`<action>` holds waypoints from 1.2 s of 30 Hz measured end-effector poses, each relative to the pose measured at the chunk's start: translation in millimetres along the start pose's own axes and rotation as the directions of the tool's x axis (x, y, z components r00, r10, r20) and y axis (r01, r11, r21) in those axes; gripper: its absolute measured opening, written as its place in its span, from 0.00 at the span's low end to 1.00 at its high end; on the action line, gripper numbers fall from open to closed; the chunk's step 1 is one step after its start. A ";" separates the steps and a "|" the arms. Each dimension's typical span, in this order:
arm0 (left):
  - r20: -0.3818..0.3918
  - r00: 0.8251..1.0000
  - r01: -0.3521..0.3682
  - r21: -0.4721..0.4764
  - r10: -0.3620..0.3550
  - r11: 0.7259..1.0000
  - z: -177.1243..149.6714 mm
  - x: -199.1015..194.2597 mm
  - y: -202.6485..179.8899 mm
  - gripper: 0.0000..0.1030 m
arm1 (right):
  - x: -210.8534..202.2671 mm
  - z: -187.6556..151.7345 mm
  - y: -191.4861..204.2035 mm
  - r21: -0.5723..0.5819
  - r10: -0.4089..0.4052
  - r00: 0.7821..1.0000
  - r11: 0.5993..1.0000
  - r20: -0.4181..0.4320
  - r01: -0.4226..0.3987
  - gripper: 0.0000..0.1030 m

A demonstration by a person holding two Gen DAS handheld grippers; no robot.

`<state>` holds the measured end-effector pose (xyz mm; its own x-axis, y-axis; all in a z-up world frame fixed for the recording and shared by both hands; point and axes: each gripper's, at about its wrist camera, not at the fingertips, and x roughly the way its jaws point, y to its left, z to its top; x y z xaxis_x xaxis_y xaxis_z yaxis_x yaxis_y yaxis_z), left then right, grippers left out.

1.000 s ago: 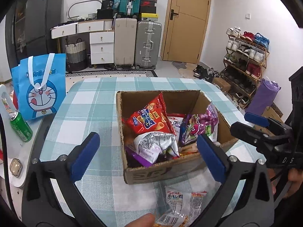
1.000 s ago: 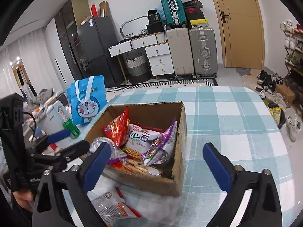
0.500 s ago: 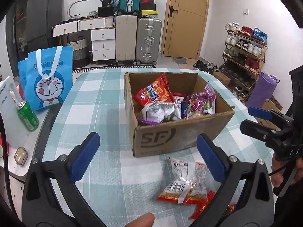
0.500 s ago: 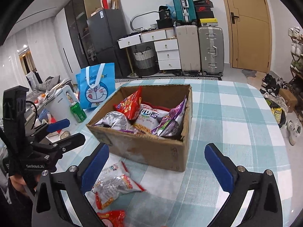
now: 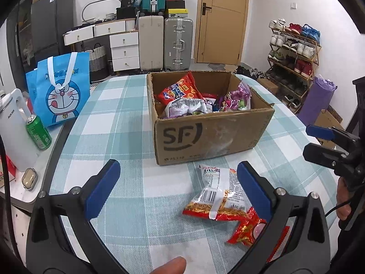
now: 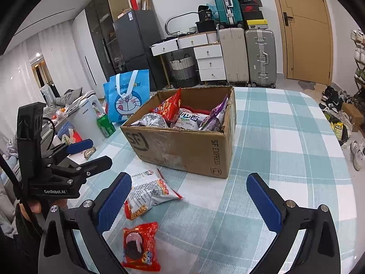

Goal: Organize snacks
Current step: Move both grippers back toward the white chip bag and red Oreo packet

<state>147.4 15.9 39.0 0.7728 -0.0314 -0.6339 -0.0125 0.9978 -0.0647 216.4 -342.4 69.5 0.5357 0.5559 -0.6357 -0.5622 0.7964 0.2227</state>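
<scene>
An open cardboard box (image 5: 214,134) (image 6: 182,146) marked SF stands mid-table and holds several snack bags. A white-and-red snack bag (image 5: 219,194) (image 6: 148,191) lies on the cloth in front of the box. A red snack packet (image 5: 248,228) (image 6: 140,246) lies nearer to me. My left gripper (image 5: 178,191) is open and empty above the table, before the box. My right gripper (image 6: 189,203) is open and empty, with the white-and-red bag by its left finger. Each gripper shows at the edge of the other's view.
A blue cartoon tote bag (image 5: 61,91), a green can (image 5: 38,132) and a white appliance (image 5: 13,132) stand left of the checked tablecloth (image 5: 109,123). Suitcases, drawers and a shoe rack (image 5: 294,52) stand beyond the table. The table's right edge (image 6: 337,137) drops to the floor.
Both grippers have pulled back from over the box toward the table's near side. The two loose packets on the cloth have come into full view. Both stay open.
</scene>
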 end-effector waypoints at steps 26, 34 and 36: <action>-0.062 0.998 -0.019 0.012 0.020 1.000 -31.7 -14.3 0.9 0.99 | 13.6 -42.7 4.2 -0.009 -0.004 0.989 1.000 -0.149 0.003 0.99; -0.083 0.996 -0.029 0.033 0.032 0.999 -34.6 -9.7 0.0 0.99 | 30.7 -54.5 26.8 -0.101 -0.020 0.976 0.995 -0.219 -0.002 0.99; -0.088 0.996 -0.029 0.031 0.032 0.999 -34.9 -8.0 1.6 0.99 | 34.5 -58.2 31.3 -0.114 -0.011 0.972 0.993 -0.236 -0.017 0.99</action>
<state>119.1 15.7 17.1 0.7130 -0.0050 -0.7011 -0.0154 0.9996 -0.0227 180.5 -312.2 11.5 0.3776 0.4753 -0.7947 -0.6392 0.7547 0.1477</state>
